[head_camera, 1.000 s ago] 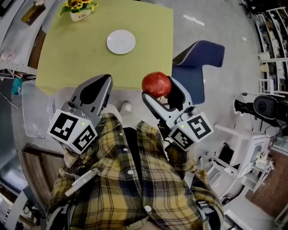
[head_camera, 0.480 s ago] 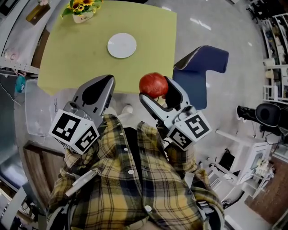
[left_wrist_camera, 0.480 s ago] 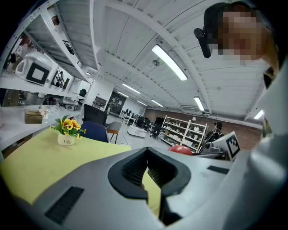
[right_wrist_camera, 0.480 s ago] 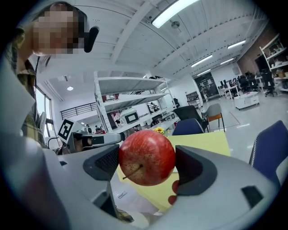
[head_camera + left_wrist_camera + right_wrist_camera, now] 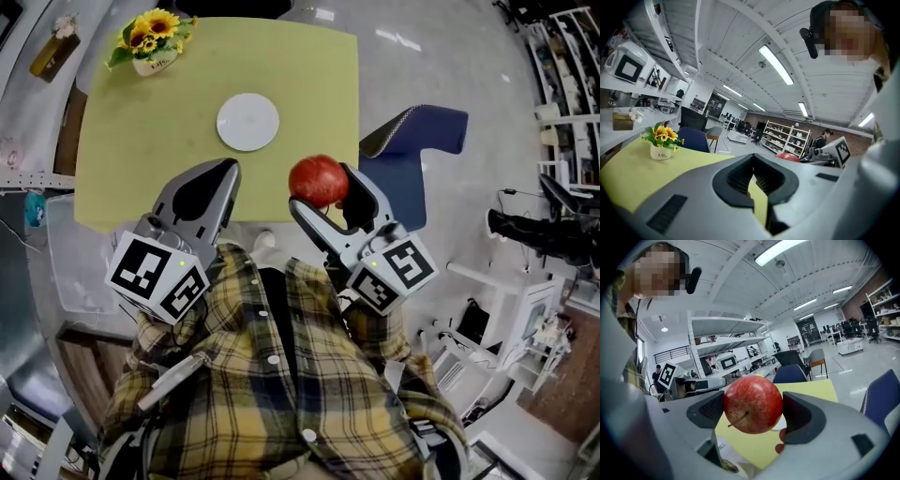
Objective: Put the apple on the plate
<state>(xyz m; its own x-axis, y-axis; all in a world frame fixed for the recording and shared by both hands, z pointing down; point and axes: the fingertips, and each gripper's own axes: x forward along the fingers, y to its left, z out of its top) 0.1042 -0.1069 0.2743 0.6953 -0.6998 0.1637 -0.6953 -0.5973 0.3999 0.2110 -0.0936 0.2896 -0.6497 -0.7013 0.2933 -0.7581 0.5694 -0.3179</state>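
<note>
Right tool [image 5: 322, 187] clamps the apple [image 5: 318, 178] by its sides, one dark ribbed pad on each flank, jaws held apart by the fruit's width. Apple is in the air, off the plate [image 5: 247, 122]. In the head view it shows against the near right corner of the yellow-green desk [image 5: 131, 150], and the plate lies further in on the desk, up and to the left, well apart from it.

Apple look, from the right gripper view: round, mostly deep red, paler yellowish flecks and speckling on the lower side, a soft shine up top. Thin brown stem sticks out toward the camera, slanting down-left. Skin looks whole, no bruise visible. A fingertip [image 5: 780, 448] peeks past the lower edge of the right-hand jaw.

Left tool [image 5: 223, 173] carries nothing. Its jaws meet at the tips, and only a thin sliver of desk shows through lower down between them. It hovers at the near desk edge, left of the apple.

Plate is white, round and bare. A small white pot of sunflowers [image 5: 150, 42] stands at the far left corner of the desk. A blue chair [image 5: 417, 150] sits just off the desk's right side. A plaid shirt [image 5: 272, 394] fills the bottom of the head view.
</note>
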